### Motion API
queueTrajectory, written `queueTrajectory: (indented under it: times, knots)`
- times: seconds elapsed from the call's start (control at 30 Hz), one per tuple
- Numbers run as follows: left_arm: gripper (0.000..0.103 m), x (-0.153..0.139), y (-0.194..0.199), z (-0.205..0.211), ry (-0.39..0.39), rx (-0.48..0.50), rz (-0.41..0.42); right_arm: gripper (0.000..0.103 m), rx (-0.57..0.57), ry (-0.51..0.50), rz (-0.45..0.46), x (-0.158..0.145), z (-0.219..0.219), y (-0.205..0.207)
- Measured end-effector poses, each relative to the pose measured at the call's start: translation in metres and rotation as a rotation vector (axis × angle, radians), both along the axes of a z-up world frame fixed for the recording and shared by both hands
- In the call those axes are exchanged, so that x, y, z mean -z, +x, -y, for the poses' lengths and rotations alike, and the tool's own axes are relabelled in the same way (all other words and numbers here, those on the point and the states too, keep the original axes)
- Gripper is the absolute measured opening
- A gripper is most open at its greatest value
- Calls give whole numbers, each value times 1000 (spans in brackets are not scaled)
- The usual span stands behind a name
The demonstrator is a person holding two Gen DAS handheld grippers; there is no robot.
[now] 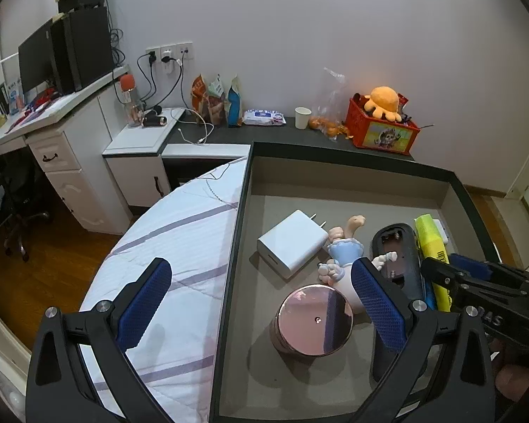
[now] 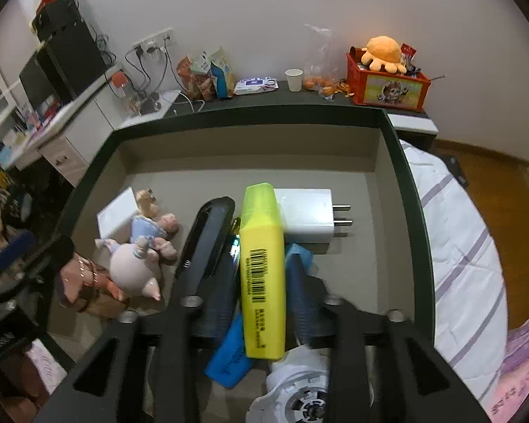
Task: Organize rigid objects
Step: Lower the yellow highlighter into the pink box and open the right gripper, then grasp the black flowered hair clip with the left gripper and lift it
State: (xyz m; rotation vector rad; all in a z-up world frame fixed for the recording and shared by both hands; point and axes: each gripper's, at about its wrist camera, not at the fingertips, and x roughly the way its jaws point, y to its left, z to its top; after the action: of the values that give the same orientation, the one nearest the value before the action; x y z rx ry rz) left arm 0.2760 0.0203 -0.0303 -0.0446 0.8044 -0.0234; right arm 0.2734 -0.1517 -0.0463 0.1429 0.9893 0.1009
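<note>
Your right tongs (image 2: 262, 282) are clamped on the yellow highlighter (image 2: 262, 264) over the tray (image 2: 411, 211), which already holds most items, while your left tongs (image 1: 261, 303) hang wide, empty, above the round tin (image 1: 314, 320), so little looks left.

A dark-rimmed tray (image 1: 352, 148) sits on the striped bed (image 1: 180, 232), holding two chargers (image 1: 292, 243), a doll (image 1: 345, 243), a tin (image 1: 314, 320), a remote (image 1: 398, 257) and a highlighter (image 2: 262, 268)
</note>
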Motion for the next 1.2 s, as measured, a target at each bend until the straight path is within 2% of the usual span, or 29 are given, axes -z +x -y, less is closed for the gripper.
queueTrajectory:
  times: [0.03, 0.2, 0.33, 0.5, 0.63, 0.8, 1.03, 1.2]
  knots:
    - [103, -1, -1, -1, -2, -1, 1, 69, 8, 0, 3, -1, 1, -1]
    - [103, -14, -20, -11, -8, -13, 35, 79, 19, 30, 80, -20, 4, -20]
    - [103, -22, -43, -27, -25, -28, 59, 80, 28, 39, 156, -44, 8, -48]
    - [103, -21, -77, -42, -29, -36, 53, 81, 38, 55, 182, -56, 9, -80]
    - [103, -10, -105, -42, -24, -13, 32, 81, 53, 83, 181, -57, 12, -105]
    - [103, 19, -132, -26, -2, 35, -22, 81, 55, 113, 169, -50, 17, -133]
    - [103, 49, -119, -8, -15, 113, -55, 81, 55, 134, 136, -36, 23, -150]
    - [103, 64, -97, -4, -87, 179, -122, 81, 70, 138, 134, -33, 28, -153]
